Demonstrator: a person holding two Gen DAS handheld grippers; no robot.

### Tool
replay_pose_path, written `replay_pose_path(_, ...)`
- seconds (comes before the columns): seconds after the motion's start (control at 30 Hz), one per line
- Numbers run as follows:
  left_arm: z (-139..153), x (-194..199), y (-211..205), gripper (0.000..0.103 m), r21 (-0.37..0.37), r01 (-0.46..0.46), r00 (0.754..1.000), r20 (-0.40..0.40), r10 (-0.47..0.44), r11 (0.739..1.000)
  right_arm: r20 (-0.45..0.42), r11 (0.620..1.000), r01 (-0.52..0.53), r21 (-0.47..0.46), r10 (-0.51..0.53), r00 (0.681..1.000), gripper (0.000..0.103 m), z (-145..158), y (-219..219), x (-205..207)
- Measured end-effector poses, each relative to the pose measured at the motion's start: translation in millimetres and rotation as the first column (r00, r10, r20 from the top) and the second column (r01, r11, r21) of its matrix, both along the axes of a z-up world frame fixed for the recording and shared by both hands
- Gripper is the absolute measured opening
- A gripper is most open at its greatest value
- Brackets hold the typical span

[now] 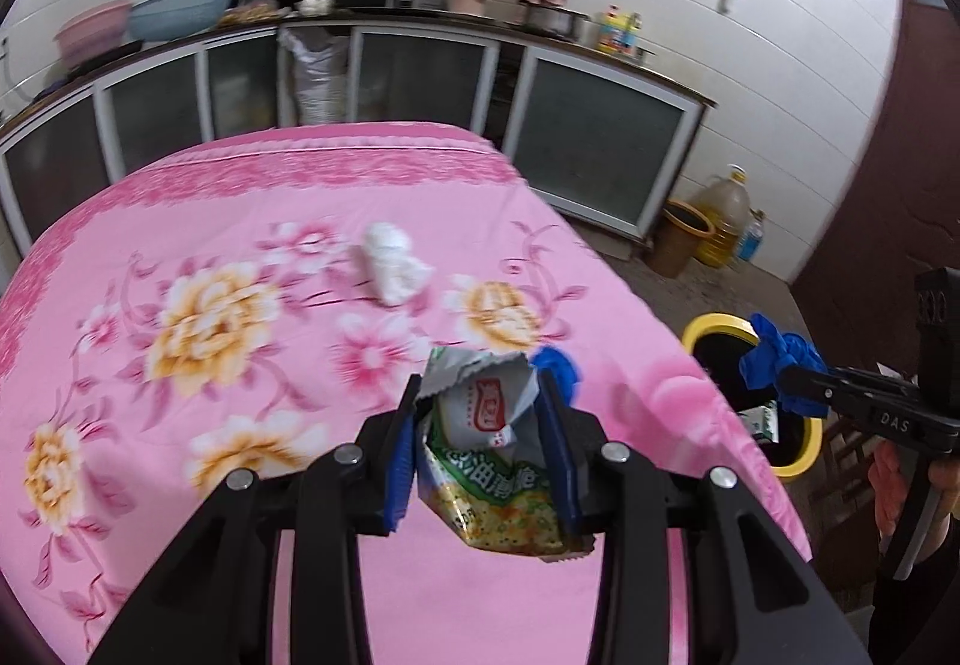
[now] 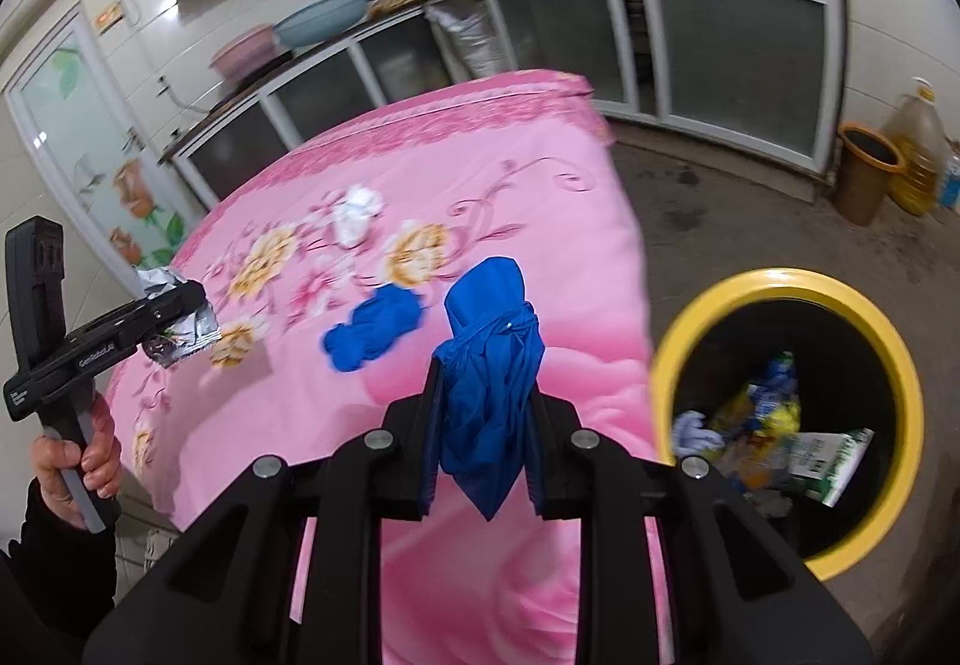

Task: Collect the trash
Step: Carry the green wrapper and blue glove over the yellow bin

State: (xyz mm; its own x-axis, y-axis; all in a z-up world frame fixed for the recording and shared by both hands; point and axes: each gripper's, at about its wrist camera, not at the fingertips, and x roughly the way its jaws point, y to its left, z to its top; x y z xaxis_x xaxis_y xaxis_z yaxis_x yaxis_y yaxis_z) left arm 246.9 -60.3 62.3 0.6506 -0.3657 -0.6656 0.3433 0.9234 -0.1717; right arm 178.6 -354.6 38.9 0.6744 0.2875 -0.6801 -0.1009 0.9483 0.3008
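Carry-to-bin step. Left gripper [image 1: 480, 443]: clamped on a crumpled snack wrapper [image 1: 486, 461]. Right gripper [image 2: 483, 449]: clamped on a blue glove [image 2: 489, 365]. Yellow-rimmed bin [image 2: 900, 365]: right of both tools, on the floor. Next: bring each load above the opening, then release. Ahead on the cloth: second glove [image 2: 375, 329], white tissue [image 1: 390, 263].

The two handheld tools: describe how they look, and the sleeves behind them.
Both tools are matte black plastic with pistol-style handles. The left tool has blue ribbed pads inside its black fingers, round silver pivot bolts on its linkage arms, and small white lettering on its side in the right wrist view. The right tool matches, with white lettering too. Dark sleeves cover both wrists.
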Motion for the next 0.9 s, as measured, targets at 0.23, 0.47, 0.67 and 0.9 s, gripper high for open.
replay_pose_path(0.23, 8, 2, -61, 0.034, 0.007, 0.113, 0.994, 0.010, -0.113, 0.994, 0.006, 0.995, 0.102, -0.009, -0.102, 0.995, 0.022, 0, -49, -16)
replay_pose_path(0.47, 11, 0, -125, 0.034, 0.025, 0.225, 0.974, 0.017, -0.226, 0.974, 0.002, 0.979, 0.203, -0.033, -0.203, 0.979, 0.022, -6, -91, -30)
replay_pose_path(0.67, 8, 0, -175, 0.034, 0.030, 0.309, 0.951, 0.013, -0.309, 0.951, -0.010, 0.963, 0.266, -0.043, -0.267, 0.964, 0.022, -14, -120, -38)
replay_pose_path(0.9, -1, 4, -228, 0.034, 0.027, 0.385, 0.923, -0.005, -0.385, 0.922, -0.037, 0.947, 0.320, -0.038, -0.321, 0.946, 0.022, -29, -146, -40)
